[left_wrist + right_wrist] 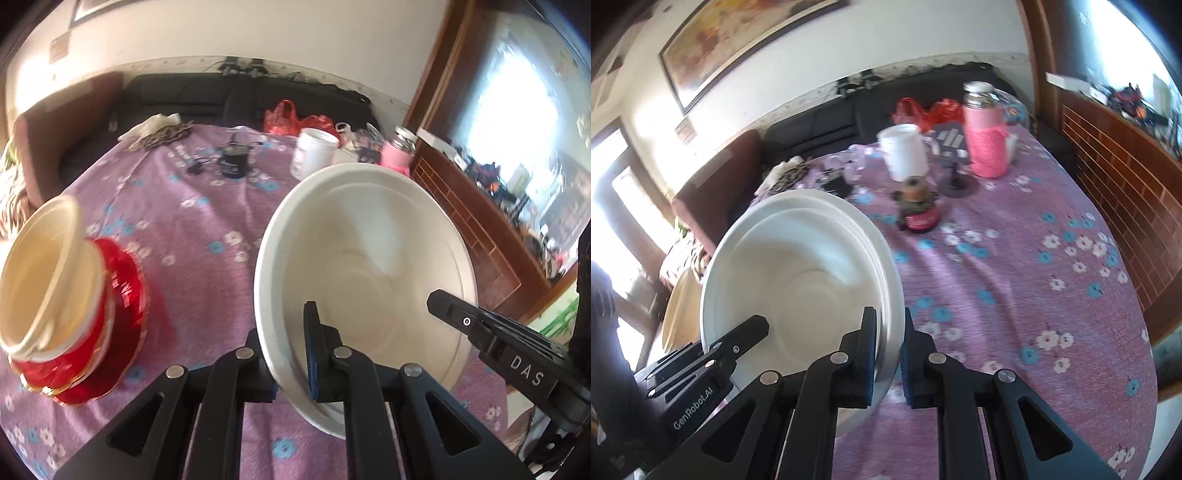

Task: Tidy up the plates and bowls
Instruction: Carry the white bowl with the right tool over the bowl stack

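A stack of white bowls (369, 266) hangs tilted above the purple flowered tablecloth (184, 221). My left gripper (291, 362) is shut on its near left rim, one pad inside the bowl and the other behind the wall. In the right wrist view the same white bowls (798, 273) fill the left side, and my right gripper (889, 354) is shut on their right rim. Each gripper shows in the other's view: the right gripper (454, 314) and the left gripper (746, 336). A blurred stack of cream bowls (48, 273) on red plates (122, 314) sits at the left.
At the table's far side stand a white jar (314, 153), a pink-sleeved bottle (986, 144), a small brown jar (918, 210), a black stand (958, 184) and a red bag (291, 118). A dark sofa (221, 96) lies behind. A wooden cabinet (1115, 177) borders the right.
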### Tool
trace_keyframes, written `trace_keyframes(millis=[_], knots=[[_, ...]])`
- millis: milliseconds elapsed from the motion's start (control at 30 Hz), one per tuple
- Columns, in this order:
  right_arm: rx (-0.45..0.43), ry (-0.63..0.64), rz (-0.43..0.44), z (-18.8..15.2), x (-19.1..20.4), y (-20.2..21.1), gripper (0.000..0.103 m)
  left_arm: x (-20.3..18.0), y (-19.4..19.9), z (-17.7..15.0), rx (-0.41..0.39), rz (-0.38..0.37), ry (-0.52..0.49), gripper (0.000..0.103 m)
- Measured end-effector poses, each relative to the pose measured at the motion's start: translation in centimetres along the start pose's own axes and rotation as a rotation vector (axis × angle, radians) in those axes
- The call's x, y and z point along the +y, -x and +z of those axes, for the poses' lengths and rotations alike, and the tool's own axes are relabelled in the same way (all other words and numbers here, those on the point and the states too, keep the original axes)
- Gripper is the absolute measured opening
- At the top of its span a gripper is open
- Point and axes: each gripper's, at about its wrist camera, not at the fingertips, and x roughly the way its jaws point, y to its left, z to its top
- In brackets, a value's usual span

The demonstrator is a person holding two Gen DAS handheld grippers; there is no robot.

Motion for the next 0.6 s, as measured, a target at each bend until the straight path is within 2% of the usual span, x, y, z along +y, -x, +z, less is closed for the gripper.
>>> trace_keyframes(millis=[333, 600], knots=[[-0.015, 0.126, 0.030, 0.0, 8.2, 0.9, 0.013, 6.7, 5.0, -0.4, -0.074, -0.006, 0.123, 0.011], [-0.020, 0.224, 0.079, 0.4, 15.3, 0.6, 0.013, 12.5, 9.0, -0.1, -0.161, 0.048, 0.212, 0.011]])
